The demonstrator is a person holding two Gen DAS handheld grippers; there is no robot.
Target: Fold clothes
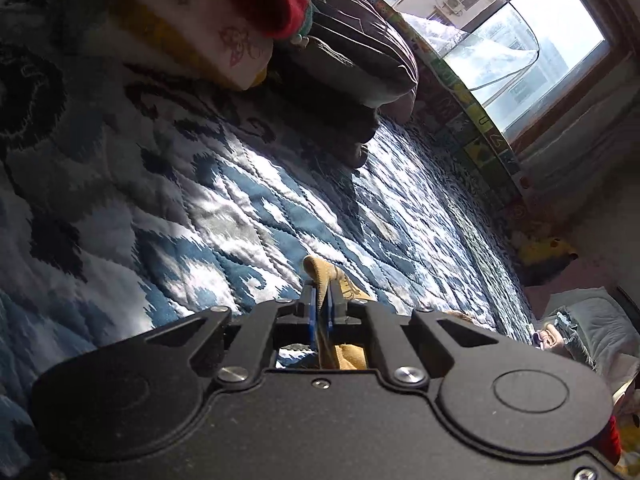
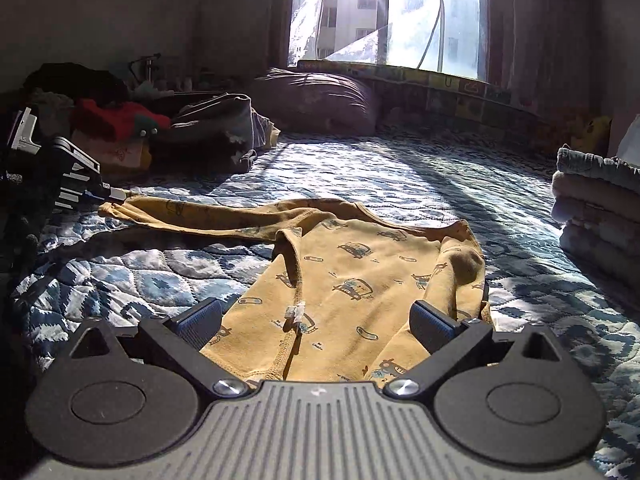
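Mustard-yellow clothing, a small long-sleeved top printed with little cars, lies spread on the blue-and-white quilted bedspread straight in front of the right gripper. Its body runs up between that gripper's two fingers, which stand wide apart over the hem end and close on nothing; whether the pads actually rest on the cloth cannot be told. One sleeve is folded back along the right side of the body, close by the right-hand finger. The other sleeve stretches away to the left across the quilt, and its cuff end reaches the tip of the left gripper, seen from the side at the left edge of the right wrist view.

From the left wrist view, the left gripper has its blue pads pressed together on a fold of the same yellow fabric, which sticks up just past the fingertips and hangs down behind them.

Farther out, a pile of loose clothes, with red and dark pieces on top, sits at the left of the bed. A dark purplish pillow lies at the far end below the bright window, with a colourful patterned border running along the bed's far edge. On the right edge, a stack of folded items rests on the quilt, well apart from the top.
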